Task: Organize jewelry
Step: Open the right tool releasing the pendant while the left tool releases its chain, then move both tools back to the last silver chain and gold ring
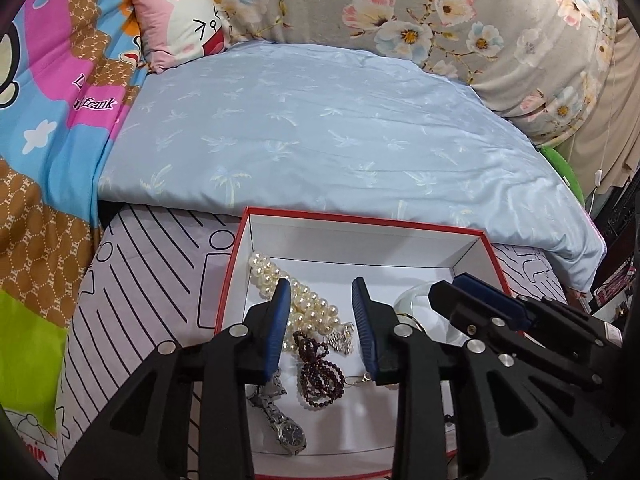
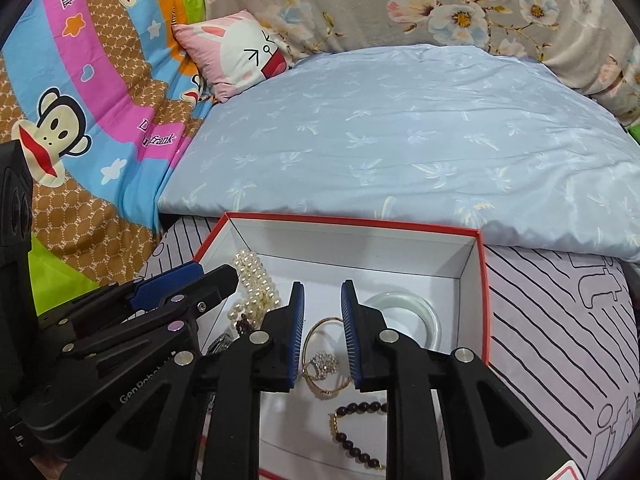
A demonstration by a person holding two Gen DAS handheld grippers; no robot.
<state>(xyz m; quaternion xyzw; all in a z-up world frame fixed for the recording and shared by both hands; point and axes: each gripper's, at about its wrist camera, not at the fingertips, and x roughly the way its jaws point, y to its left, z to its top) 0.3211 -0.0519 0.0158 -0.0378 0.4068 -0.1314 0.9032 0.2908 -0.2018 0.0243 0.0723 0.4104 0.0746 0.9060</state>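
A red-rimmed white box (image 1: pixel 360 222) (image 2: pixel 484 280) lies on the bed and holds jewelry. In the left wrist view my left gripper (image 1: pixel 322 292) hangs open over a pearl necklace (image 1: pixel 300 300), a dark red bead string (image 1: pixel 320 376), a silver brooch (image 1: pixel 340 338) and a silver watch (image 1: pixel 286 428). In the right wrist view my right gripper (image 2: pixel 322 290) is open above a gold bangle (image 2: pixel 320 360) with a sparkling ring (image 2: pixel 325 363). A pale jade bangle (image 2: pixel 416 312) lies to its right and a dark bead bracelet (image 2: pixel 356 432) nearer. Nothing is held.
The box sits on a striped lilac sheet (image 1: pixel 152 280). A light blue quilt (image 1: pixel 320 132) lies behind it, a floral duvet (image 1: pixel 480 20) beyond, a cartoon blanket (image 2: pixel 80 100) to the left and a pink rabbit cushion (image 1: pixel 180 20) at the back.
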